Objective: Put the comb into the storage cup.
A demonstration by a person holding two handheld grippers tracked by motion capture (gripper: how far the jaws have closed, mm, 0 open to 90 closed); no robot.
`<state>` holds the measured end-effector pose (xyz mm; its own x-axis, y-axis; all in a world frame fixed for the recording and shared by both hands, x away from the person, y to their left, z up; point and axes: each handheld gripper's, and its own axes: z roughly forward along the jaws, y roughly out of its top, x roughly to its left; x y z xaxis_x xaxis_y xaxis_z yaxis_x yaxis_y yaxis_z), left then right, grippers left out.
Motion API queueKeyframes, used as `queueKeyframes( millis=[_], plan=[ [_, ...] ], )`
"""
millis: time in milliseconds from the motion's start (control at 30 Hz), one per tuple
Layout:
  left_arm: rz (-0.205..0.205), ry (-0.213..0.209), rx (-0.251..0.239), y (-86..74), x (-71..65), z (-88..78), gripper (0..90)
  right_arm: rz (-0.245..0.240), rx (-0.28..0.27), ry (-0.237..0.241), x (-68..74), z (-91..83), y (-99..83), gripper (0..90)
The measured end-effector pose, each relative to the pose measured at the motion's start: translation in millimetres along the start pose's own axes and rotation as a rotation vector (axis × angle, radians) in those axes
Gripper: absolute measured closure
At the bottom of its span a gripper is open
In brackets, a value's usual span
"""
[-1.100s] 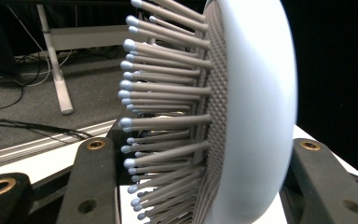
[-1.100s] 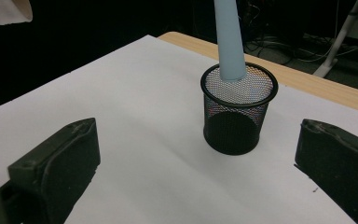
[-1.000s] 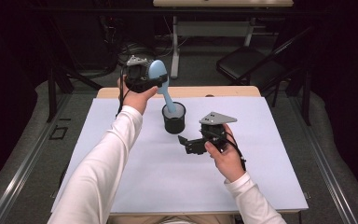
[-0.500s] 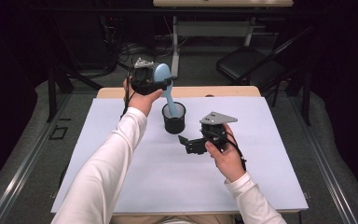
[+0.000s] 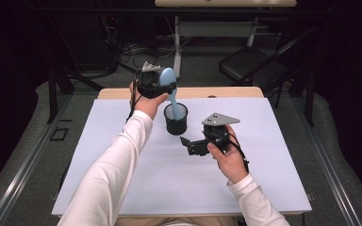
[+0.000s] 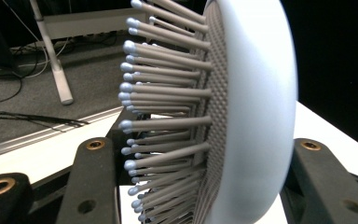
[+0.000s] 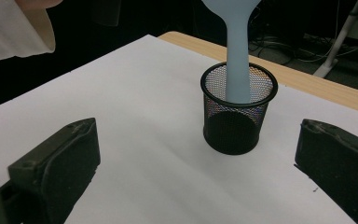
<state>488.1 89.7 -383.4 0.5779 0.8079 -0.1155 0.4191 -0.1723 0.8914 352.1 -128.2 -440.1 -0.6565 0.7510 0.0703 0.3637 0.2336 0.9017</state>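
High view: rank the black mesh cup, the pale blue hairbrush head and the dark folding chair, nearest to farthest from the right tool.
1. Black mesh cup, on the white sheet up-left of the right tool.
2. Pale blue hairbrush head, above the cup.
3. Dark folding chair, on the floor beyond the table.

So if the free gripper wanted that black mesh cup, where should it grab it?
Probably across the round wall of the mesh cup, coming in level from the right gripper side. The cup stands upright, and the hairbrush handle fills its mouth, so a rim pinch looks awkward.
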Motion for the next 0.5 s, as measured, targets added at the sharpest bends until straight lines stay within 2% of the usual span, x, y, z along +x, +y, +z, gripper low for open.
queueKeyframes(
  millis=[500],
  plan=[
    [0.003,0.005,0.014,-6.7,-0.6,7.2,48.5,0.004,0.005,0.001,-0.5,-0.1,-0.1,0.0]
  ],
)
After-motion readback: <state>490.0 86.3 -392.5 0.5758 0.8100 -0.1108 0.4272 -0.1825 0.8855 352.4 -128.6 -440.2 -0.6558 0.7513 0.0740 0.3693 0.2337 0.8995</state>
